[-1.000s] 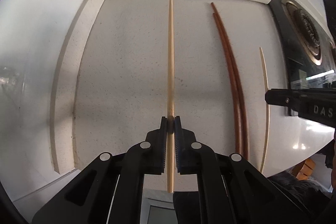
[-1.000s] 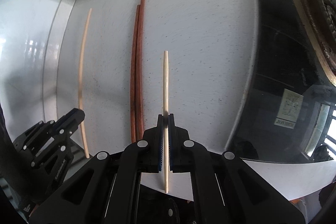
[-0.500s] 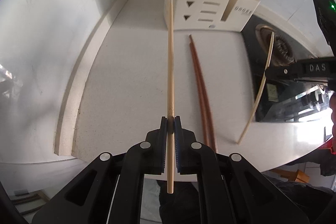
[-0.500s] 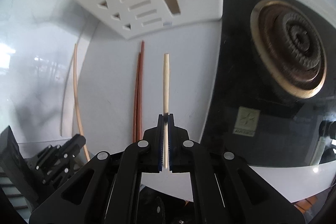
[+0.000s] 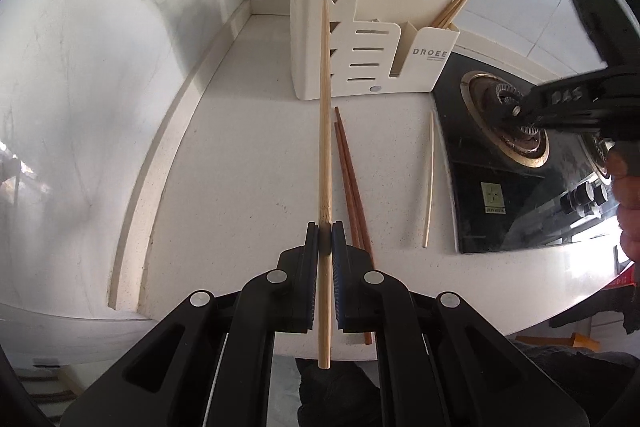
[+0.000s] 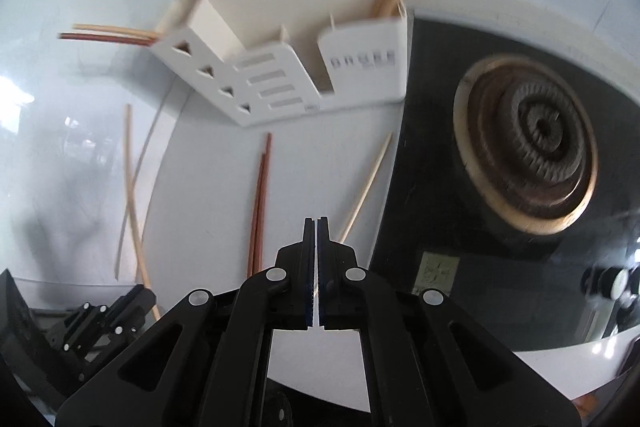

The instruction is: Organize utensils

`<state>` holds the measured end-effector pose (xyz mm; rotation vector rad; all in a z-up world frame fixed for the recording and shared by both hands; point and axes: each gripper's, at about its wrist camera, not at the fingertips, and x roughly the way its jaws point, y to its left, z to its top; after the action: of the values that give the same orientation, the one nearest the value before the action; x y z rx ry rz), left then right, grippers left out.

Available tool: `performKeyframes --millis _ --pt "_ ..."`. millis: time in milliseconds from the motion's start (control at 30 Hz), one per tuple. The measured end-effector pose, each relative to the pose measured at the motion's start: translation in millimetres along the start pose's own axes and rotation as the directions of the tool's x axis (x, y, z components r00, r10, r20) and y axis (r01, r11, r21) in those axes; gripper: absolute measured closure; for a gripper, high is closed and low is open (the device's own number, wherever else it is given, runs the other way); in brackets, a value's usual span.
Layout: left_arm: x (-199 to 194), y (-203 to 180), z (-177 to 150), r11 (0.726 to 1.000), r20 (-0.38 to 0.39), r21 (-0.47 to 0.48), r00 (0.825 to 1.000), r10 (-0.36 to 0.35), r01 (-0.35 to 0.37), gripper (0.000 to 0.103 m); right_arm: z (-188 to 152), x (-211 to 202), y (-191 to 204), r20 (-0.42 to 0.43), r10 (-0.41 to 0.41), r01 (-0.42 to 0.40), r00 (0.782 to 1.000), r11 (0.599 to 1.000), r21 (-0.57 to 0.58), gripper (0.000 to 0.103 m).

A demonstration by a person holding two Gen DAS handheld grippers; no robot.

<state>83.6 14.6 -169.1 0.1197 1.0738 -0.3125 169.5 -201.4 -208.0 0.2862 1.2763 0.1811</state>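
Left gripper (image 5: 325, 235) pinches a long, pale bamboo chopstick (image 5: 324, 115), tapered tip forward. Right gripper (image 6: 316, 233) is pressed together, empty; another pale chopstick (image 6: 366, 187) lies just beyond it.

Ahead of you the utensil holder (image 5: 372, 39) stands on the counter (image 5: 248, 163) against the back wall, chopsticks upright in its left compartment and leaning out of its right one. Before it a pair of chopsticks (image 5: 350, 179) lies on the counter, a single chopstick (image 5: 429, 179) to their right, just beside the stove (image 5: 516, 163).
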Motion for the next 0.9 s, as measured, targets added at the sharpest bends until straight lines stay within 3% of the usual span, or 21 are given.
performKeyframes --millis 100,300,533,900 --pt "2.4 -1.2 -1.3 1.000 -0.005 0.001 1.000 0.000 0.000 0.097 -1.2 18.4 -11.2 -0.089 0.043 -0.036 0.995 0.997 0.072 0.101" --pt "7.9 2.5 -7.7 1.000 -0.031 -0.007 0.999 -0.011 0.011 0.097 4.0 44.8 -14.1 -0.174 0.039 -0.017 0.984 0.992 0.127 0.101" --pt "7.1 13.5 -10.7 1.000 -0.028 -0.019 0.999 -0.016 0.015 0.097 7.9 69.2 -14.1 -0.234 -0.026 0.065 0.972 0.985 0.160 0.101" --pt "11.8 25.4 -14.0 0.999 -0.032 -0.025 0.999 -0.037 0.037 0.097 6.5 83.4 -12.5 -0.298 -0.016 0.086 0.954 0.971 0.223 0.101"
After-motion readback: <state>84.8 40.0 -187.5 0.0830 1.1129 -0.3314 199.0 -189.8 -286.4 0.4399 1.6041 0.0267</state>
